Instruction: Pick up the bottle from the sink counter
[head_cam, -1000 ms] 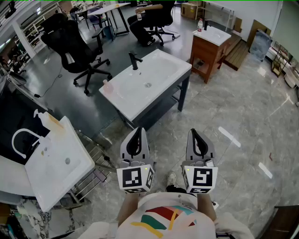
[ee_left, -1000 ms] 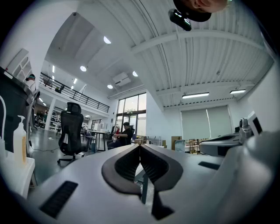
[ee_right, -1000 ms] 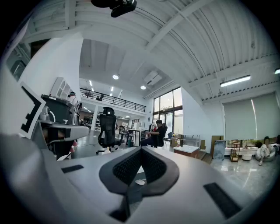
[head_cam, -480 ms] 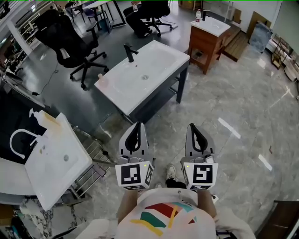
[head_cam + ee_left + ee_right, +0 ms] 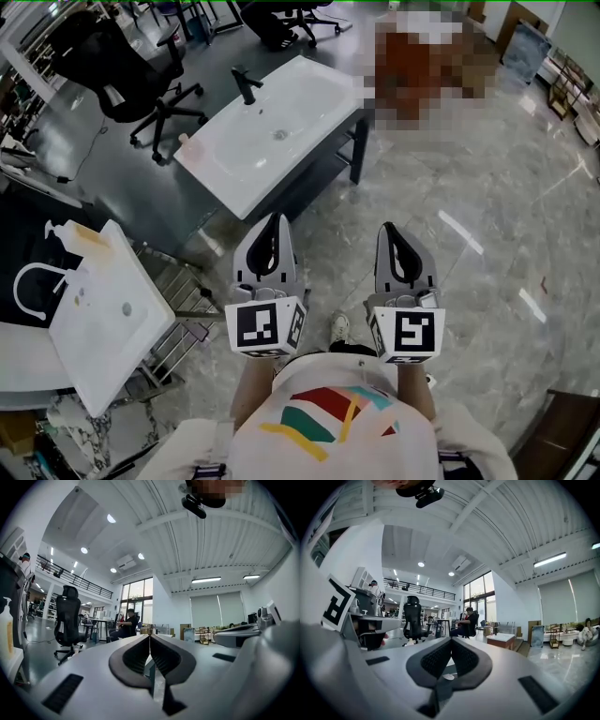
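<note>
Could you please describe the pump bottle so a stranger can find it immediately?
At the head view's left is a white sink with a curved white faucet. The pump bottle stands on its far corner, yellowish, unlike the white faucet beside it.

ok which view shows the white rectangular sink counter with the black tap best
Head view: the white rectangular sink counter is seen from above, black tap at its far edge. Both gripper views look level; I can't find it there.
</note>
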Tool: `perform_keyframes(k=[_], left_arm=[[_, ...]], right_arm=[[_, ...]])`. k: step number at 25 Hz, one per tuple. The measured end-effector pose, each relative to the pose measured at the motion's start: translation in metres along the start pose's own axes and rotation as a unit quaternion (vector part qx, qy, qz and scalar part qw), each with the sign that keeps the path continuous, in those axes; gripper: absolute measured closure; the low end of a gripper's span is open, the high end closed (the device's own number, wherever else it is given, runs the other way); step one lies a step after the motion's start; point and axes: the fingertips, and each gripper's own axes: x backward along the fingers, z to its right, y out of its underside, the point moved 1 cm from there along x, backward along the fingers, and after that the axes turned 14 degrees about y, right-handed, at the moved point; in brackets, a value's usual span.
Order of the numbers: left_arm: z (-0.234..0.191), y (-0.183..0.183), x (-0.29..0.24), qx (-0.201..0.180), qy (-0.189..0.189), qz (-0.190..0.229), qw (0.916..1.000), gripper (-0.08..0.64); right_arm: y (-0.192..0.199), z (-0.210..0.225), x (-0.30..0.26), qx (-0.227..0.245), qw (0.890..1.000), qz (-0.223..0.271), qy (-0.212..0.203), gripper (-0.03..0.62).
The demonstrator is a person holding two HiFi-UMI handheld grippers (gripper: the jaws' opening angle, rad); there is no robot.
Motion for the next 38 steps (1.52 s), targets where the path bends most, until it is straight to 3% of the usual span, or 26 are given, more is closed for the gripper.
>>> perform_keyframes(k=[10,19,28,38], left_arm=[[0.007,-0.008,-0.033,-0.021,0.003,0.008,0.9997,0.541],[-0.011,-0.009,-0.067,-0.030,0.001,0.029,0.9991,0.541],[-0.052,0.012,-0.125,-0.014,-0.008,0.028,0.9995,0.541],[-0.127,0.031,-0.212,0.010,-0.038,0.000,0.9992,0.541]], right_arm=[[-0.001,0.018,-0.032,-0.004,1.000,0.007,-0.011,0.580],[-0.004,0.019,-0.064,0.007,0.999,0.028,-0.021,0.580],[0.005,0.008,-0.131,0.032,0.998,0.026,-0.045,0.580],[0.010,-0.022,-0.250,0.049,0.994,0.000,-0.098,0.580]])
